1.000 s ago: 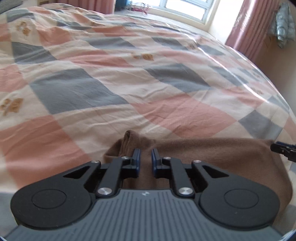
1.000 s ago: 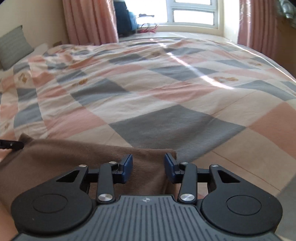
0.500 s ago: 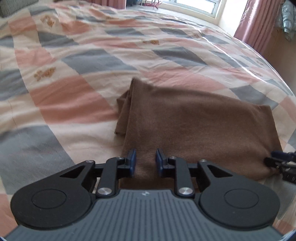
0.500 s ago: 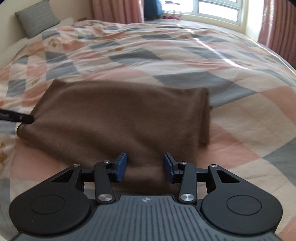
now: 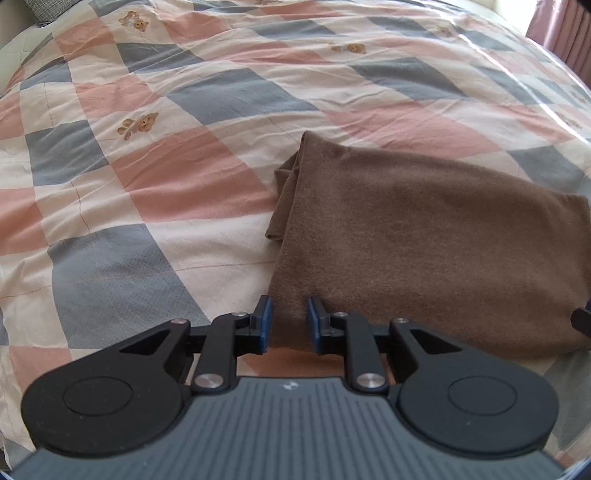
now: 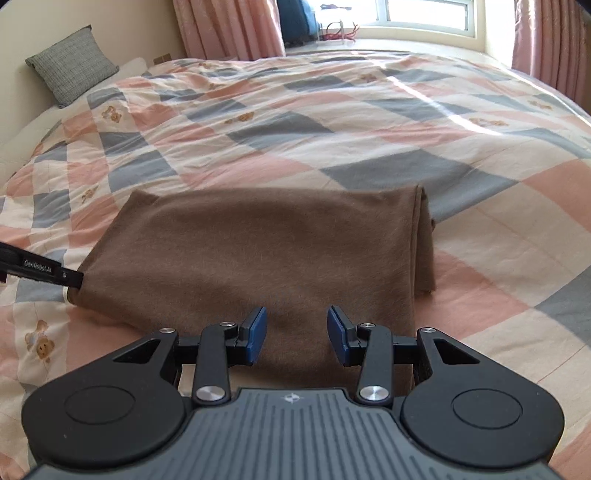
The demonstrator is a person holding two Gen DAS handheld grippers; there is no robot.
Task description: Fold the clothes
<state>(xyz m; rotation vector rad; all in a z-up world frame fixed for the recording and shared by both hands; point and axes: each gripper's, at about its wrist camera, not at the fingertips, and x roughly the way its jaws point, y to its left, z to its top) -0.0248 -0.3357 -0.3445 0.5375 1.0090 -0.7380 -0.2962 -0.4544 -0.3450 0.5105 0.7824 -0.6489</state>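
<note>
Lying folded near the bed's [image 6: 369, 110] near edge, the cloth [image 6: 258, 251] looks ready for another fold; both hand-held grippers, left [image 5: 288, 321] and right [image 6: 296, 328], hover spread, needing corner grips.

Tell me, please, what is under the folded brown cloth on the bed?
The brown cloth lies flat on the checked quilt. At its right edge several of its own folded layers show. Whether anything else lies under it cannot be seen.

Bright daylight from window [image 6: 424, 22]; sun streaks across quilt [image 6: 369, 110]; strong fisheye bending at edges; focus sharp.
</note>
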